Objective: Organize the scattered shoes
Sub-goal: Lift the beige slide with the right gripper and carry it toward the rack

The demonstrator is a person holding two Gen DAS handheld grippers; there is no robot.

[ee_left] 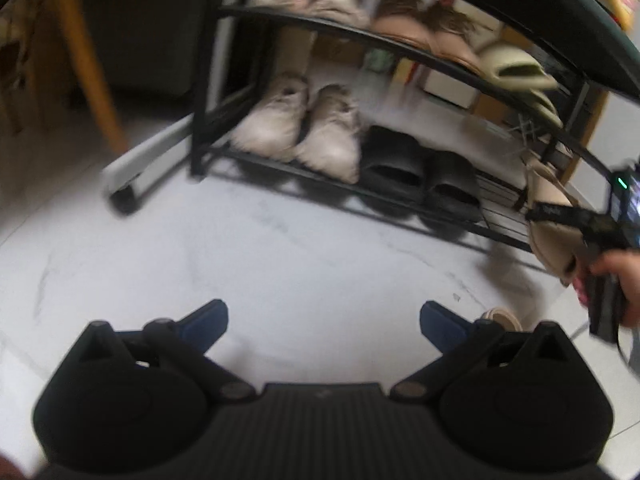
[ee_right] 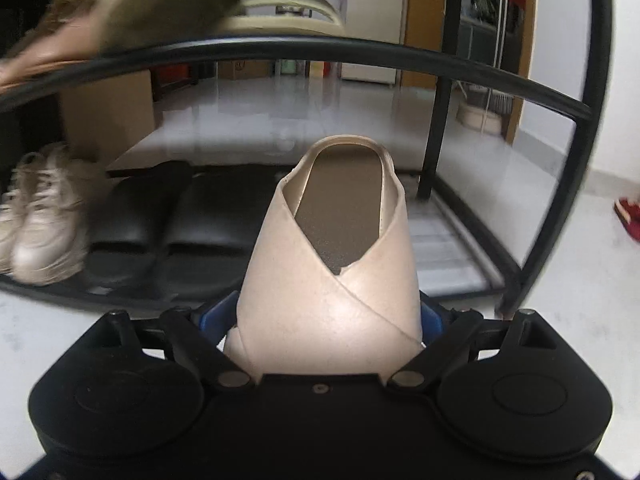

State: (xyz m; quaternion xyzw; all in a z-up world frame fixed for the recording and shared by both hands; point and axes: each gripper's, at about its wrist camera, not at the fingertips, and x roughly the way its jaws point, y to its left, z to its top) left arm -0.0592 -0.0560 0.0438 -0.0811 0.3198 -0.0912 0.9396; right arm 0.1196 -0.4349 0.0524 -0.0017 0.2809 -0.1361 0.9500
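In the right wrist view my right gripper (ee_right: 324, 316) is shut on a beige cross-strap slipper (ee_right: 332, 256), which points at the bare right end of the black shoe rack's (ee_right: 320, 50) bottom shelf. The left wrist view shows that same slipper (ee_left: 554, 240) at the far right, by a person's hand (ee_left: 624, 276). My left gripper (ee_left: 324, 324) hangs open over the white floor with nothing in it. A second beige slipper (ee_left: 502, 318) lies on the floor just behind its right finger.
The rack's (ee_left: 202, 120) bottom shelf holds white sneakers (ee_left: 296, 132) and black slides (ee_left: 420, 176). Several pale shoes and slippers fill the shelf above. A wooden leg (ee_left: 92, 72) and a white wheeled base (ee_left: 132, 176) stand to the left. A red shoe (ee_right: 628, 220) lies on the floor to the right.
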